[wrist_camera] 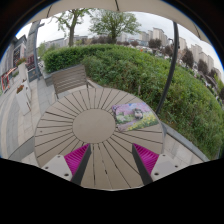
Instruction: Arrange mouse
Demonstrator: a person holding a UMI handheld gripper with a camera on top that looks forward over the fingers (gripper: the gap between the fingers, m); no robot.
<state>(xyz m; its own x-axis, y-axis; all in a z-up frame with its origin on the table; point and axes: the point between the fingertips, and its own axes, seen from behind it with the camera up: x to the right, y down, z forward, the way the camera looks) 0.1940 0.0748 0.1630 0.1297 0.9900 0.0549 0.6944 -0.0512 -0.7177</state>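
- We are seeing the gripper (pixel 110 158) at the bottom centre of the frame with its jaws standing well apart and nothing between them; only the wooden slats are showing in the gap.
- The magenta pads (pixel 75 156) are facing each other across that gap, one at lower left and one at lower right.
- The jaws are hovering over the near edge of a round slatted wooden counter (pixel 70 125), which is filling the lower middle of the frame, its slats fanning out from a round central disc.
- We are finding a mouse pad (pixel 133 116) with a printed picture lying on the right part of the counter, up and to the right of the jaws and clear of them.
- A small light-coloured thing is sitting on that pad, and we are taking it for the mouse (pixel 136 115), though it is too small for us to tell its shape for certain.
- A slatted wooden bench (pixel 70 78) is standing beyond the counter, at upper left of centre.
- A thick green hedge (pixel 150 75) is running behind the bench and sweeping down the right side of the frame.
- Trees (pixel 113 22) and pale buildings (pixel 160 38) are rising beyond the hedge along the top of the frame.
- Paving (pixel 22 115) is showing at the left of the counter.
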